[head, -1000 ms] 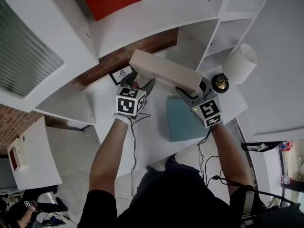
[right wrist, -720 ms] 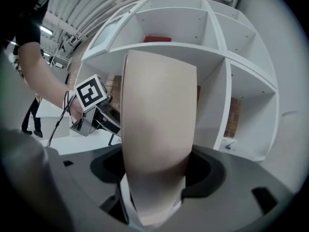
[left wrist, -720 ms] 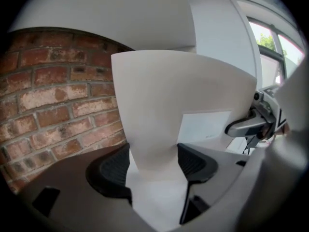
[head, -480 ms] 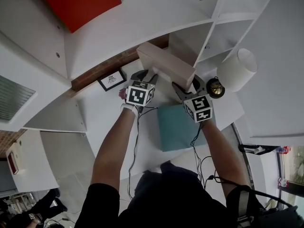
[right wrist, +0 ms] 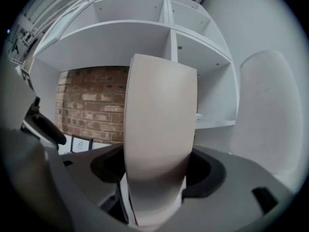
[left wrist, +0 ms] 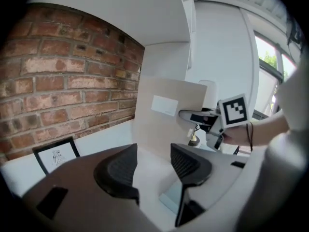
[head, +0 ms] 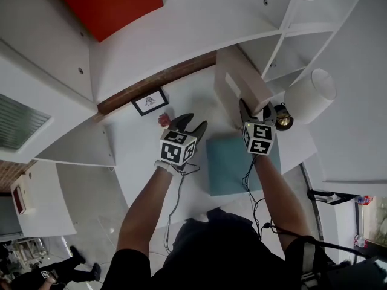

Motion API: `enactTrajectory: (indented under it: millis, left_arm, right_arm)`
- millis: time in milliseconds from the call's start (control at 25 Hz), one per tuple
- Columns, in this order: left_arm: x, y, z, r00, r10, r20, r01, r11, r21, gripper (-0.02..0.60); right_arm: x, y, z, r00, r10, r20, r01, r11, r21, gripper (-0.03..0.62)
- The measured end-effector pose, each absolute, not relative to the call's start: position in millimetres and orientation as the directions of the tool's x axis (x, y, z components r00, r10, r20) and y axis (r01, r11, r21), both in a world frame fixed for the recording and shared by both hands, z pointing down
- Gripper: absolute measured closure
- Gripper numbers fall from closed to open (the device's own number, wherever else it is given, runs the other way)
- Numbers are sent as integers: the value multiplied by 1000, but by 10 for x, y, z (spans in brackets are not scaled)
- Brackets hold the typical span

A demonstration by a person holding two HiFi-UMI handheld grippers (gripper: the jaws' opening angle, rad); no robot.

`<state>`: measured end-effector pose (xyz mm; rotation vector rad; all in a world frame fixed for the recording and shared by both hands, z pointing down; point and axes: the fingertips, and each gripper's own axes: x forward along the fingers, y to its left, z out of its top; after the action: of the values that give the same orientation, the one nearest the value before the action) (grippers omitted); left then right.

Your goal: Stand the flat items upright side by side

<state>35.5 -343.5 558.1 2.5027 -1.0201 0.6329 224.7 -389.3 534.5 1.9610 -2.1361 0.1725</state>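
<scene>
Jaws of right gripper (head: pixel 254 115) clamp beige book (head: pixel 239 83), held upright; left gripper (head: pixel 188 123) opening, nothing between. Likely placing first book. Next: settle, release, raise flat teal book (head: pixel 233 162) beside it.

Framed picture (head: pixel 150 101), white lamp (head: pixel 309 95)

Beige box (left wrist: pixel 157 129): label print unreadable. Small red thing (head: pixel 162 120): too small to identify.
</scene>
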Motion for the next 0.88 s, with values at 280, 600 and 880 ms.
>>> enactTrajectory:
  millis: [280,600,880]
  left_arm:
    - [-43,-2876,5513,628,-589,508,-757,-614,224,370]
    - [-500,-2536,5391,620,-632,465,-785,-509,353,370]
    - [-661,-2316,5404,626,-635,453,-780,-492,388,370]
  right_arm:
    - [2249,-4067,5353,3,-971,239,-994,23,106,250]
    - [2293,-3752,5445,27,-956,293,-996,-3,84,233]
    - [2107,-3286,5674,-18,-930,367,-992,61,107,375]
